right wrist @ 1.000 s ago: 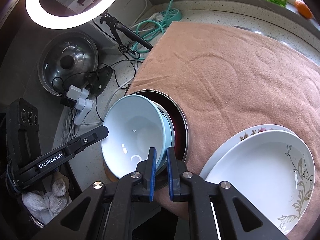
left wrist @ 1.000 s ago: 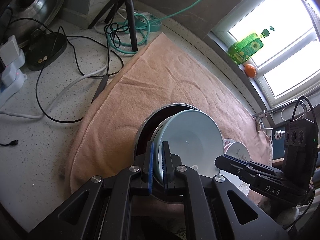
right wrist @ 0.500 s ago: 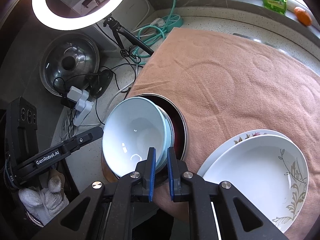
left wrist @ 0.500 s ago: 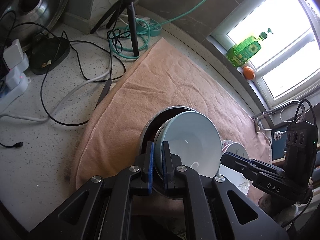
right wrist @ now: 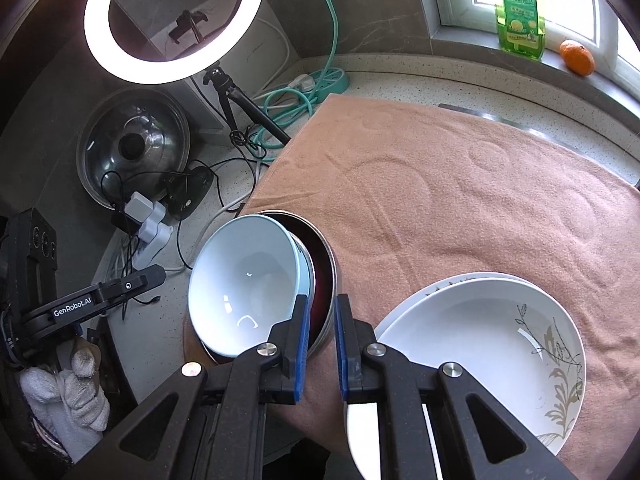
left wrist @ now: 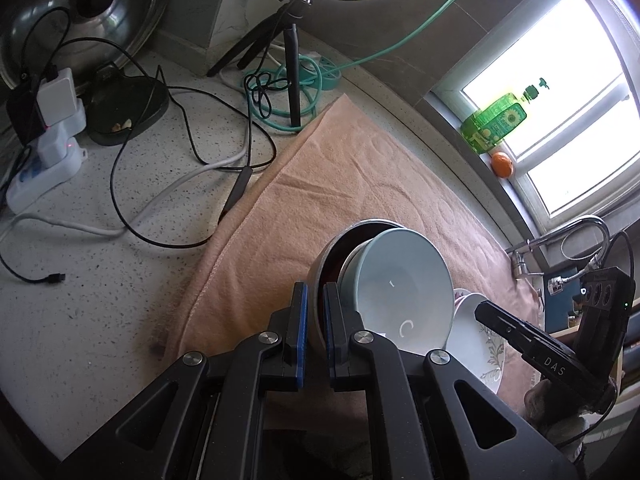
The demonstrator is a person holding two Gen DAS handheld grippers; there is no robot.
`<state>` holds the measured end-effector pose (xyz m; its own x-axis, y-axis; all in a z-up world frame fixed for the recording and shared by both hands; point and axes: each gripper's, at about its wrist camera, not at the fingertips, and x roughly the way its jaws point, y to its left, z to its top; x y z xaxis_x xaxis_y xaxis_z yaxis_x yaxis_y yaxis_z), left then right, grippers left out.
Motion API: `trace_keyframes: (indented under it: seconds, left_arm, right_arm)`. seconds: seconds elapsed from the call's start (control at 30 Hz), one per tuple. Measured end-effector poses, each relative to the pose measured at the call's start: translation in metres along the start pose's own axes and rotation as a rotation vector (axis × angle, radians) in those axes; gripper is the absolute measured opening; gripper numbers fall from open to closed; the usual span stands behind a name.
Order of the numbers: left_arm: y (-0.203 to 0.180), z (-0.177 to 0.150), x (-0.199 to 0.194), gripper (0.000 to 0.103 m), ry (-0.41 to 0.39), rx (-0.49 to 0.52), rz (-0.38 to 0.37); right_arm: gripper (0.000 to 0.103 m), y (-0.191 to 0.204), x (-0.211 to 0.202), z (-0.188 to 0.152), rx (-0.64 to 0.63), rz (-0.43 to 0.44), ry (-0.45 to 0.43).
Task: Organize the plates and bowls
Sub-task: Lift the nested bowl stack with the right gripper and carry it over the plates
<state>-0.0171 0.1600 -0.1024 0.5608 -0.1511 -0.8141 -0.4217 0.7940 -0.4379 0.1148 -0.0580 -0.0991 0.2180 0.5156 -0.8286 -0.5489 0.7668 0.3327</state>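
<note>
Bowls (right wrist: pixel 248 280), pale blue ones nested in a steel bowl (right wrist: pixel 326 276), are sitting tilted on the towel (right wrist: pixel 460 200), left of the white plates (right wrist: pixel 480 340). Left gripper (left wrist: pixel 314 320), lettered "GenRobot.AI", is pinching the steel rim on its left side, while right gripper (right wrist: pixel 320 336), marked "DAS", is clamping the right rim. Both are flanking the stack, neither nearer.
</note>
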Motion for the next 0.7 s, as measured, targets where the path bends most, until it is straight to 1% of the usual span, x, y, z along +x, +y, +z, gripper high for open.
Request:
trace_keyframes:
  seconds: [0.07,0.17,0.23,0.37,0.53,0.7]
  left_arm:
    - [0.003,-0.002,0.001,0.006,0.003,-0.010,0.000]
    - [0.006,-0.003,0.003,0.006,0.006,-0.021,-0.004]
    - [0.005,-0.004,0.004,0.006,0.004,-0.015,0.002]
    - [0.001,-0.004,0.007,0.006,0.006,0.001,0.004]
    - [-0.002,-0.005,0.016,0.006,0.021,0.013,0.011]
    - [-0.004,-0.005,0.021,0.006,0.028,0.021,0.022]
  right_arm:
    - [0.011,-0.002,-0.002,0.000,-0.003,-0.016,-0.022]
    - [0.011,-0.006,0.001,0.002,-0.004,-0.019,-0.024]
    - [0.011,-0.007,0.004,0.004,-0.009,-0.014,-0.011]
    - [0.011,-0.010,0.012,0.007,-0.007,-0.041,0.013]
    - [0.012,-0.014,0.022,0.007,0.015,-0.031,0.055]
    - [0.012,-0.012,0.027,0.009,0.010,-0.015,0.063]
